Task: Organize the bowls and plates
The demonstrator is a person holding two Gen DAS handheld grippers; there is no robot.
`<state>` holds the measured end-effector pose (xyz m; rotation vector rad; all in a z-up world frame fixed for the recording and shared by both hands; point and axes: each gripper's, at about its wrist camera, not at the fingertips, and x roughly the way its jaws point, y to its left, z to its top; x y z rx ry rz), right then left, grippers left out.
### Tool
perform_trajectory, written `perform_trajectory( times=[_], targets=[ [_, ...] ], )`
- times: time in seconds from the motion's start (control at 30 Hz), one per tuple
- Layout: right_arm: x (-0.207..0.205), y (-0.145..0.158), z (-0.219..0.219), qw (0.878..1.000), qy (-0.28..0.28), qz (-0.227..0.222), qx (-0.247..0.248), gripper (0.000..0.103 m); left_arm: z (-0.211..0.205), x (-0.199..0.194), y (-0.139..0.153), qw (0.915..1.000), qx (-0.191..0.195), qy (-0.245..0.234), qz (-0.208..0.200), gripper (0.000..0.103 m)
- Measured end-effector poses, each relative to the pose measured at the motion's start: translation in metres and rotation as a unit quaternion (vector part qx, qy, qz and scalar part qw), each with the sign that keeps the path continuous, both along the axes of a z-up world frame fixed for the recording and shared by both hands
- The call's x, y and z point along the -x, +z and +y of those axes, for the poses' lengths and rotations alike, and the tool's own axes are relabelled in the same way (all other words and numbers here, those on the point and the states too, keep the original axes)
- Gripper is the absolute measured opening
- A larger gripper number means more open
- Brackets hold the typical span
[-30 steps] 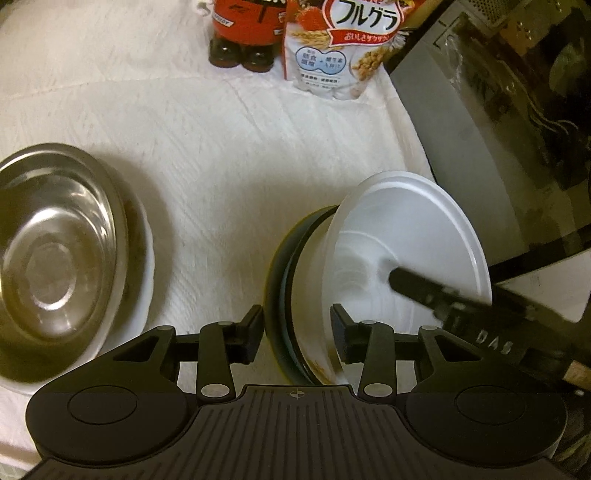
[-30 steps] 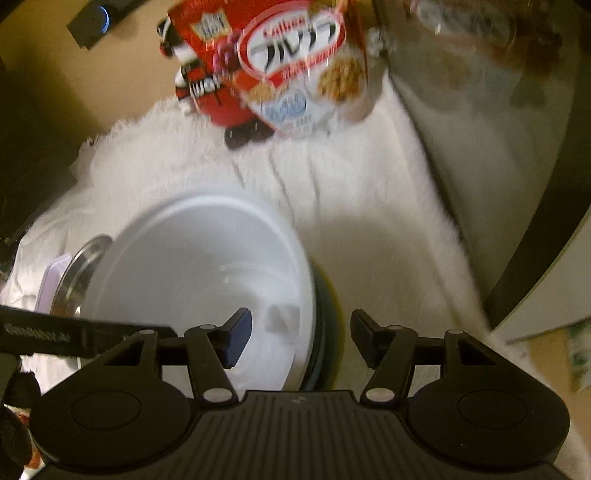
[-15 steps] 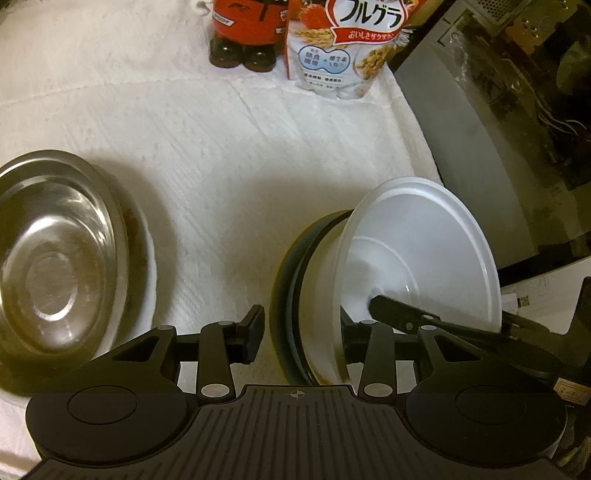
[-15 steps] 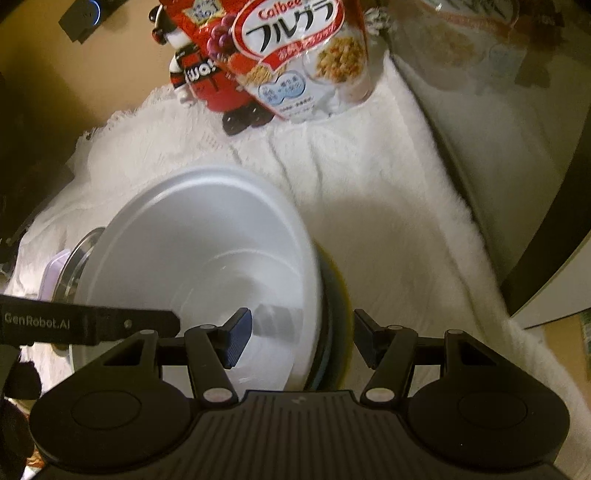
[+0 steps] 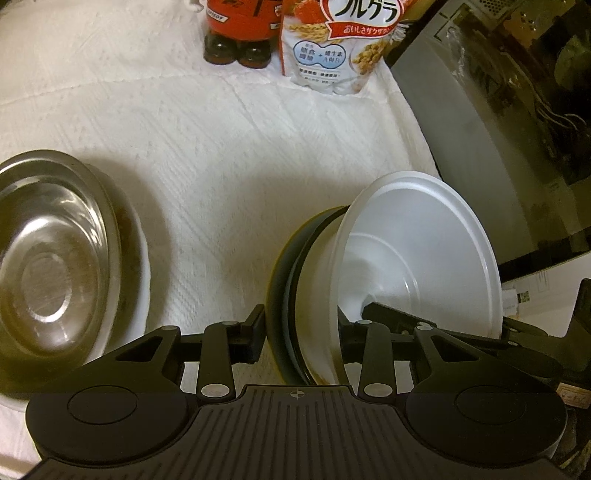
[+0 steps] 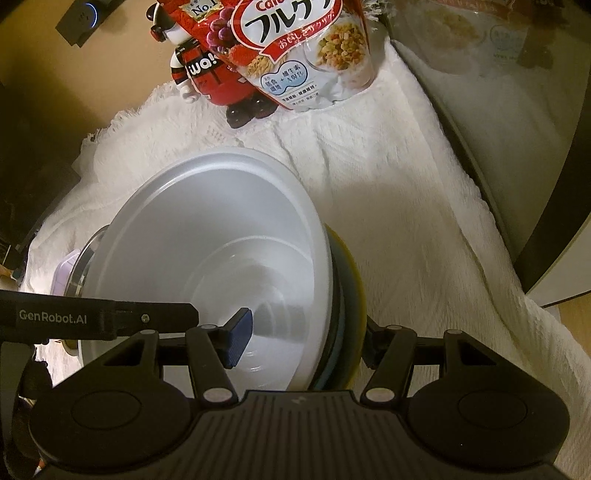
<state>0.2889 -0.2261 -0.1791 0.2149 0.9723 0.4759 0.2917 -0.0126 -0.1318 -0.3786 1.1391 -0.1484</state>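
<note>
A white plastic bowl (image 5: 417,258) sits nested in a stack of dark and yellow-rimmed dishes (image 5: 284,295) on the white cloth. My left gripper (image 5: 299,332) straddles the near rim of the stack, one finger outside the dark dishes, the other inside the white bowl; it looks closed on the rim. My right gripper (image 6: 306,332) straddles the opposite rim of the white bowl (image 6: 207,236), its blue-padded finger (image 6: 238,338) inside the bowl, the other outside the yellow-rimmed dishes (image 6: 351,295). A steel bowl (image 5: 48,258) sits on a white plate (image 5: 142,280) at the left.
A cereal bag (image 5: 343,48) and a red figurine (image 5: 236,29) stand at the back of the cloth (image 5: 240,147). A dark glass-fronted appliance (image 5: 498,129) stands along the right edge. A lilac container (image 6: 66,273) lies behind the steel bowl in the right wrist view.
Both grippers have moved in on the stack; the right gripper's fingers now straddle the white bowl's rim and the stack. The left view has drawn slightly back.
</note>
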Motion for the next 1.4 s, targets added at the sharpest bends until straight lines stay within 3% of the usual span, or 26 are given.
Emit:
perform_trajectory(
  times=[0.17, 0.3, 0.47, 0.7, 0.83, 1.0, 1.3, 1.4],
  targets=[
    [0.0, -0.001, 0.0, 1.0, 0.0, 0.002, -0.001, 0.06, 0.001, 0.007, 0.002, 0.9998, 0.001, -0.003, -0.018, 0.038],
    [0.001, -0.001, -0.002, 1.0, -0.005, -0.001, 0.005, 0.06, 0.01, 0.012, 0.0, 0.9989, 0.034, 0.015, -0.027, 0.04],
    [-0.002, -0.003, -0.003, 1.0, 0.002, 0.002, 0.0, 0.06, 0.013, 0.002, -0.006, 0.9983, 0.055, 0.02, -0.004, 0.041],
    [-0.01, -0.004, -0.005, 0.999, 0.017, 0.022, -0.022, 0.06, 0.004, -0.016, -0.007, 0.9983, 0.035, -0.018, 0.042, 0.042],
    [-0.01, -0.007, -0.01, 0.999, 0.011, 0.028, -0.027, 0.06, -0.005, -0.013, -0.003, 0.9986, 0.018, -0.033, 0.036, 0.047],
    [-0.012, -0.012, -0.013, 0.998, 0.007, 0.046, -0.049, 0.06, -0.014, -0.015, -0.004, 0.9983, -0.027, -0.039, 0.035, 0.048],
    [-0.014, -0.008, -0.008, 0.997, -0.011, 0.063, -0.035, 0.061, -0.018, -0.022, 0.003, 0.9956, -0.031, -0.062, 0.063, 0.048],
    [-0.013, -0.009, -0.004, 0.998, -0.015, 0.065, -0.023, 0.068, -0.02, -0.023, 0.004, 0.9954, -0.037, -0.064, 0.061, 0.047]
  ],
)
